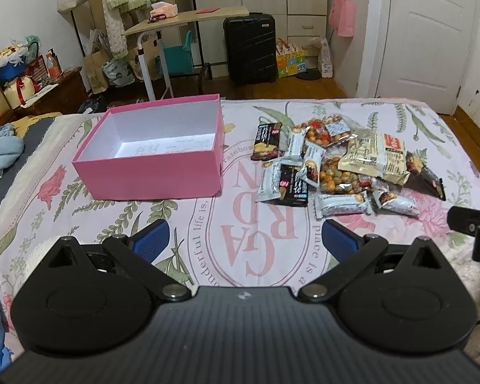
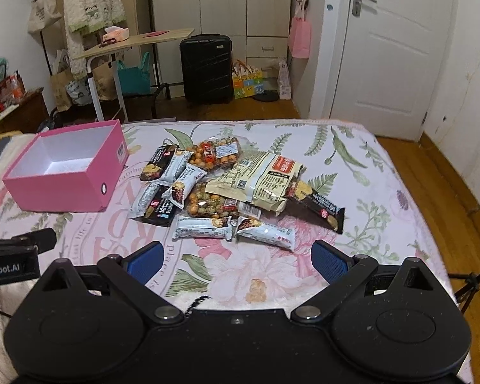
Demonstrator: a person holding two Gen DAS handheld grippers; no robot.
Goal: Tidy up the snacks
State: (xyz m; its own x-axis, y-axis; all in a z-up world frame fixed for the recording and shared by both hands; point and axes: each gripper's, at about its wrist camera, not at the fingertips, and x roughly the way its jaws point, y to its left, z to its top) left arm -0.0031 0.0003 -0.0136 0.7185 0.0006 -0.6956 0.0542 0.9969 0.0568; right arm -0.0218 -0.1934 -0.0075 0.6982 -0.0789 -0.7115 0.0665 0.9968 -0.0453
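**Both grippers spread, nothing held; snacks piled beside the box**

Left gripper [image 1: 244,240]: blue pads [image 1: 152,236] wide apart over the floral bedsheet [image 1: 246,256], nothing between them. Right gripper [image 2: 236,260]: same, jaws spread wide, holding nothing, hovering just short of the snack pile [image 2: 236,185].

Pink box [image 1: 150,172]: one, lid off, white inside, no snacks in it. Sits on the sheet left of the pile, clearly apart from it.

Pile count, as far as overlaps allow:
- 3 black bar wrappers, e.g. [image 2: 316,211]
- about 6 white bar wrappers, e.g. [image 2: 203,228]; exact count uncertain
- 2 clear bags of coated nuts, e.g. [image 2: 214,155]
- 1 beige pouch [image 2: 259,182] lying on top, overlapping a nut bag and a black bar

Two white bars lie nearest the right gripper. One black suitcase [image 2: 206,67] stands on the floor beyond the bed.
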